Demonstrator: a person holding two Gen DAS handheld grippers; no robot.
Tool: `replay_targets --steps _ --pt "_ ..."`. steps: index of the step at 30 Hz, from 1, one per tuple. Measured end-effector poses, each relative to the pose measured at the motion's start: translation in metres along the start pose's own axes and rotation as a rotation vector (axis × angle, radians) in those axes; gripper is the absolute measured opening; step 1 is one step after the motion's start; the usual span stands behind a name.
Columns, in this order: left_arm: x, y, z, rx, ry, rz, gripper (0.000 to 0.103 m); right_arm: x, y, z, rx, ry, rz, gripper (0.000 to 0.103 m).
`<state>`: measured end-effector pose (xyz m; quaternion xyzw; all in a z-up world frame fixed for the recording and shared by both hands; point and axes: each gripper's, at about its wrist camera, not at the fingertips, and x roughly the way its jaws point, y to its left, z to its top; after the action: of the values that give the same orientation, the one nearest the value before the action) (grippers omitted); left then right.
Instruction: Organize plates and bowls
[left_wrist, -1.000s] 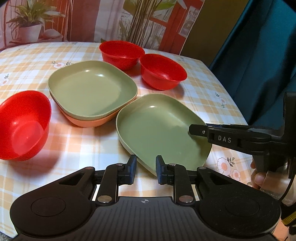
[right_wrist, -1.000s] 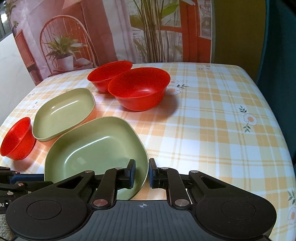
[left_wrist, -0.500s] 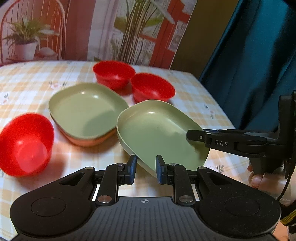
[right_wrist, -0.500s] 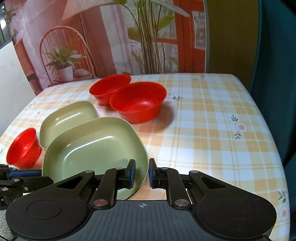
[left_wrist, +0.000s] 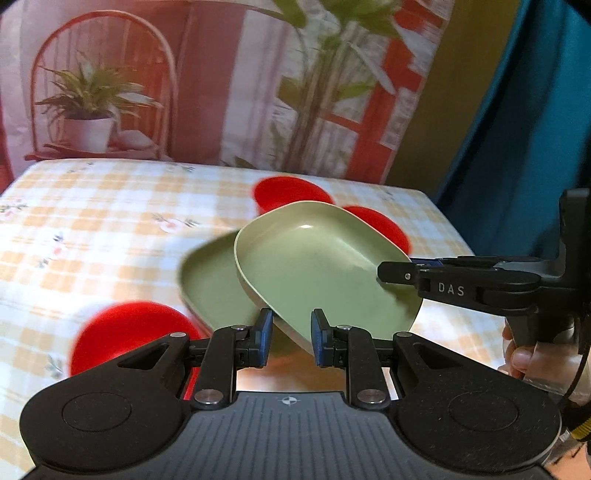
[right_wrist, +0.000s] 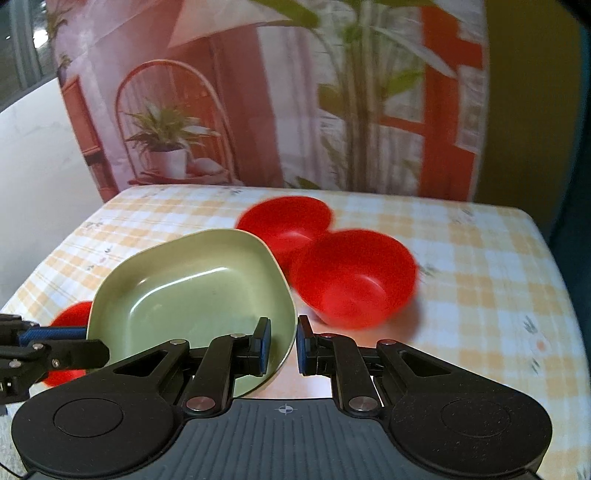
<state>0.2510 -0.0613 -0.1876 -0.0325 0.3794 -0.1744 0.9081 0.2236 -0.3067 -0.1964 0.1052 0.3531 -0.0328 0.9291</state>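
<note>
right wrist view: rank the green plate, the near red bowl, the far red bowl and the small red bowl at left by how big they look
1. green plate, though it is nearest the camera
2. near red bowl
3. far red bowl
4. red bowl at left, mostly hidden, so unsure

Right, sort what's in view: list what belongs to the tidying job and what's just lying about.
Part of the job:
- green plate held at its rim by the left gripper and right gripper
- second green plate on the table
- three red bowls

Just there:
- checked tablecloth
- printed backdrop
- teal curtain
</note>
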Motion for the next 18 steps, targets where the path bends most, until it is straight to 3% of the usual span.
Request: replay_targets --steps 9,18 --pt "0.019 0.034 0.020 0.011 0.034 0.066 0.024 0.043 0.030 0.023 -0.031 0.023 0.021 0.013" --pt "0.031 0.037 0.013 0.027 0.071 0.050 0.024 0.057 0.024 0.015 -0.022 0.059 0.000 0.013"
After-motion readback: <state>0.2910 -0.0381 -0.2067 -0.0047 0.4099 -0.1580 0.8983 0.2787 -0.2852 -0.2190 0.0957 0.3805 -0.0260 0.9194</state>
